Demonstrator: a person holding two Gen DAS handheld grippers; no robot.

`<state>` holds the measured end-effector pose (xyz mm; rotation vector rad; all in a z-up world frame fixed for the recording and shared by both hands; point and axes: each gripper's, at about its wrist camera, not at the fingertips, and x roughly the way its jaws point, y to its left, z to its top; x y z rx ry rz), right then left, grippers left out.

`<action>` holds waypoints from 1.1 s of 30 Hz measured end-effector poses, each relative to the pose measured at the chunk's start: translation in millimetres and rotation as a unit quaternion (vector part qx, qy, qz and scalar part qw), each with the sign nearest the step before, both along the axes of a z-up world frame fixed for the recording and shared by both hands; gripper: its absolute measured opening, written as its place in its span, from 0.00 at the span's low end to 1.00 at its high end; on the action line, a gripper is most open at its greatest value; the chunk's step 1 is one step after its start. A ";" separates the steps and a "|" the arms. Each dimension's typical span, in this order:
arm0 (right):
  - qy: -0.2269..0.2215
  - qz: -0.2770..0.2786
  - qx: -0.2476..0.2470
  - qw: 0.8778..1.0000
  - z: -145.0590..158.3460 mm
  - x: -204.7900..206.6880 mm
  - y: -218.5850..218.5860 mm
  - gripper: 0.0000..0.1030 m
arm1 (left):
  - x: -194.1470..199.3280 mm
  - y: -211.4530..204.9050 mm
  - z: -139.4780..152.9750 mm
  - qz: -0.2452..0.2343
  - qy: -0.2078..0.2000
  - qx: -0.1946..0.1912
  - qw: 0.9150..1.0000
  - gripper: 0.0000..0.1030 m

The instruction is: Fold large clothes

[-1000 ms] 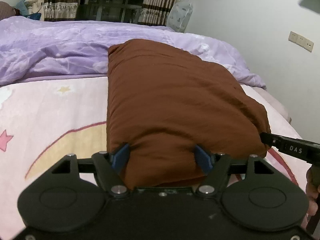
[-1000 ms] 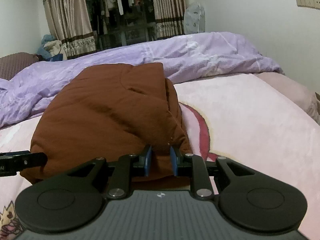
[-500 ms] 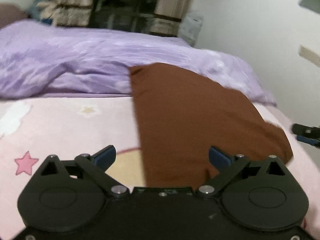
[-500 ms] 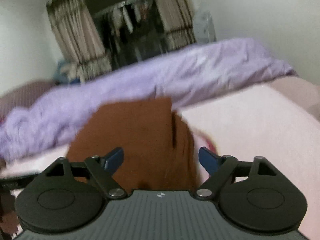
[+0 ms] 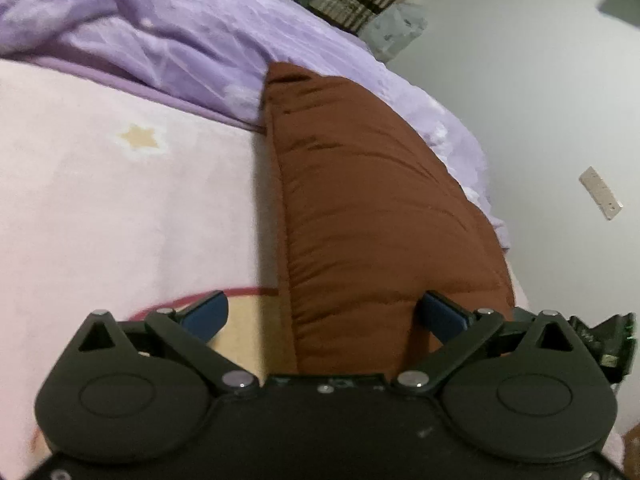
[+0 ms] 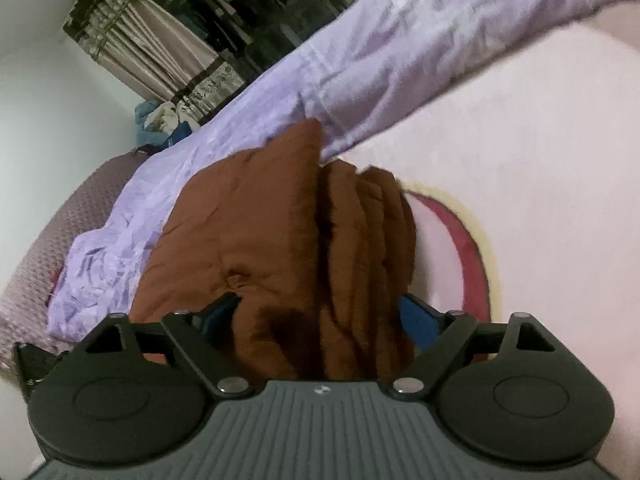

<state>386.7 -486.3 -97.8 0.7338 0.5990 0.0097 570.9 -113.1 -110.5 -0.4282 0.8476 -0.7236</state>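
A folded brown padded garment lies on the pink bed sheet. In the right wrist view the garment shows its stacked folded layers on the right side. My left gripper is open, its jaws wide apart over the garment's near left edge, holding nothing. My right gripper is open too, its jaws spread in front of the garment's near end, holding nothing. Both views are tilted and slightly blurred.
A crumpled purple duvet lies along the far side of the bed, against the garment's far end. A white wall with a socket plate stands to the right. Curtains and a clothes rack are behind the bed.
One second ago both grippers were closed on the garment's near edge. Both have since opened, let go and pulled back a little, and both cameras have rolled to a tilt.
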 end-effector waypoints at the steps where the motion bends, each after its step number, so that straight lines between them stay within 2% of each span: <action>1: 0.000 0.004 0.010 1.000 -3.9 0.8 -3.2 1.00 | 4.9 -1.5 -1.9 -0.006 0.010 -0.007 1.000 1.00; 7: -0.005 0.023 0.087 0.996 -31.0 7.5 -19.7 1.00 | 22.4 -12.9 -18.0 -0.038 0.051 -0.047 0.997 1.00; 13: -0.022 0.036 0.088 0.995 -31.3 14.1 -24.1 1.00 | 36.1 -28.9 -30.8 -0.063 0.075 -0.081 0.992 1.00; 23: -0.034 0.069 0.087 0.993 -28.1 34.9 -25.6 1.00 | 59.4 -51.0 -28.1 -0.101 0.080 -0.069 0.989 1.00; 29: -0.028 0.066 0.094 0.993 -27.9 39.5 -23.1 0.99 | 62.6 -58.1 -24.3 -0.107 0.078 -0.058 0.990 1.00; 31: -0.030 0.063 0.098 0.993 -28.6 38.1 -21.8 0.95 | 59.9 -59.3 -21.9 -0.111 0.069 -0.054 0.990 1.00; 33: -0.035 0.059 0.110 0.992 -30.3 34.5 -21.7 0.85 | 56.9 -57.6 -20.0 -0.109 0.064 -0.055 0.990 0.96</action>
